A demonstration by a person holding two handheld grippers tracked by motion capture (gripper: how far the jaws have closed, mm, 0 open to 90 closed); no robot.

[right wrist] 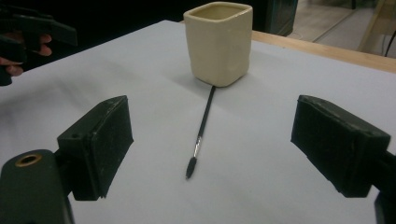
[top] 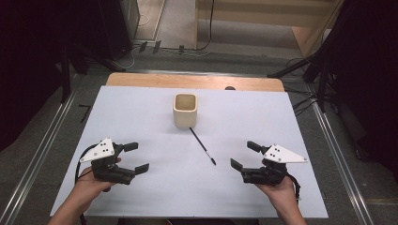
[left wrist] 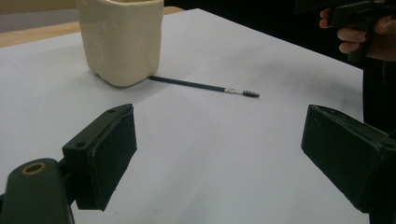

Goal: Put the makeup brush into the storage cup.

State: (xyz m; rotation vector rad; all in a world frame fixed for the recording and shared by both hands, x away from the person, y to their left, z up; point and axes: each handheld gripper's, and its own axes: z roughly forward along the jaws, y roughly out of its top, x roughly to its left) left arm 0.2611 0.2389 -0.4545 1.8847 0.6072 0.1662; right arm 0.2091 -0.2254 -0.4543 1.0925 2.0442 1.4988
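Note:
A cream square cup [top: 185, 110] stands upright on the white sheet [top: 141, 197], toward the back middle. A thin black brush [top: 202, 146] lies flat in front of it, its handle end touching the cup's base and its tip pointing toward the front right. My left gripper [top: 136, 157] rests at the front left, open and empty. My right gripper [top: 244, 155] sits at the front right, open and empty, close to the brush tip. The cup [left wrist: 122, 39] and brush [left wrist: 205, 86] lie beyond the left jaws; the cup [right wrist: 218, 42] and brush [right wrist: 201, 128] lie ahead between the right jaws.
The white sheet covers a wooden table whose bare edge [top: 195, 81] shows at the back. A small dark spot [top: 230, 87] sits on that edge. Metal rails [top: 44, 140] run along both sides on the floor, with cables and stands behind.

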